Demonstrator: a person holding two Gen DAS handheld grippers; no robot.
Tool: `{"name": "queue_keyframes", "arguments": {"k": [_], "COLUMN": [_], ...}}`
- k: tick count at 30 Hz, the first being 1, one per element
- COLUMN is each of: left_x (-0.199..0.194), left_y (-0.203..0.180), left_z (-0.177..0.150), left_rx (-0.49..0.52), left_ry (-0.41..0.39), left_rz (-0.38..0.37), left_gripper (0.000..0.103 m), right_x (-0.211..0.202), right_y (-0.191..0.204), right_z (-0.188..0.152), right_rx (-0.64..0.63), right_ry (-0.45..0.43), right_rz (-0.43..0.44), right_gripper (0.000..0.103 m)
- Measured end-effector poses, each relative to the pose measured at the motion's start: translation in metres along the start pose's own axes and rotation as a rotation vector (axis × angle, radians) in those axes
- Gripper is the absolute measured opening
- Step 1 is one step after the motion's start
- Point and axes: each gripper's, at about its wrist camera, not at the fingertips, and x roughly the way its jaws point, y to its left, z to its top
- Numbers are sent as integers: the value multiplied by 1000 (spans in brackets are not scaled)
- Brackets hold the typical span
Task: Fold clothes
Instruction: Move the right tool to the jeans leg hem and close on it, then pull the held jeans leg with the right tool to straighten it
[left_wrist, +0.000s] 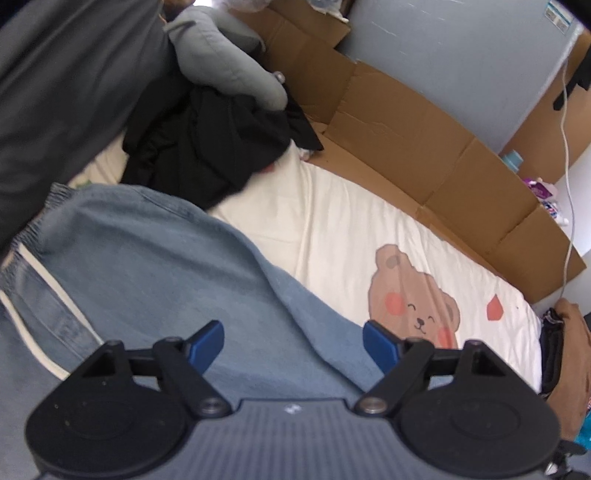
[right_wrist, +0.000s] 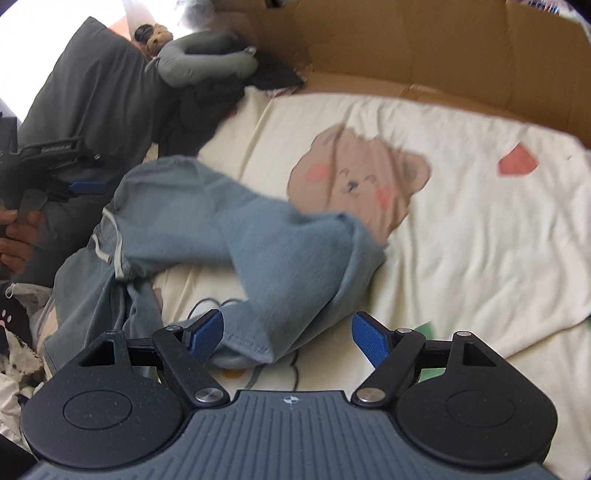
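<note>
Jeans: light blue jeans (right_wrist: 236, 236) lie crumpled on the bed (right_wrist: 461, 229), over a cream sheet printed with a bear (right_wrist: 362, 177).
Long axis: in the right wrist view it runs from the elastic waistband with its white drawstring (right_wrist: 110, 236) at the left, near the person's hand (right_wrist: 14, 236), toward the hem bunched at the lower middle; one leg is folded back across the bear print.
Left tool (left_wrist: 293, 345): blue fingers spread wide, gripping nothing, hovering above the denim near the waistband (left_wrist: 33, 229).
Right tool (right_wrist: 288, 338): fingers wide apart, holding nothing; the hem (right_wrist: 251, 347) lies between them.
Other clothes: a black garment (left_wrist: 207, 147) and a grey one (left_wrist: 229, 70) are heaped at the head of the bed.
Cardboard: flattened cardboard (left_wrist: 424, 147) lines the wall beside the bed; nothing visible inside it.
</note>
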Motion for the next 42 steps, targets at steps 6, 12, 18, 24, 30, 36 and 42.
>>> {"name": "queue_keyframes", "arguments": {"k": [6, 12, 18, 24, 30, 36, 42], "left_x": [31, 57, 84, 104, 122, 142, 154], "left_y": [-6, -1, 7, 13, 8, -3, -15], "left_z": [-26, -33, -33, -27, -18, 0, 21], "left_rx": [-11, -45, -88, -123, -103, -104, -86], "left_ry": [-14, -15, 8, 27, 49, 49, 19], "left_rz": [-57, -106, -118, -130, -171, -212, -206], "left_gripper": [84, 79, 78, 78, 78, 75, 75], "right_x": [35, 56, 66, 47, 24, 16, 37], "right_y": [1, -1, -3, -1, -21, -52, -85], "right_z": [-30, -39, -32, -11, 23, 66, 96], "right_rx": [38, 48, 29, -17, -21, -57, -103], "right_ry": [-5, -28, 9, -27, -86, -115, -75], "right_rz": [16, -1, 1, -8, -88, -150, -209], "right_gripper": [76, 60, 15, 5, 2, 2, 1]}}
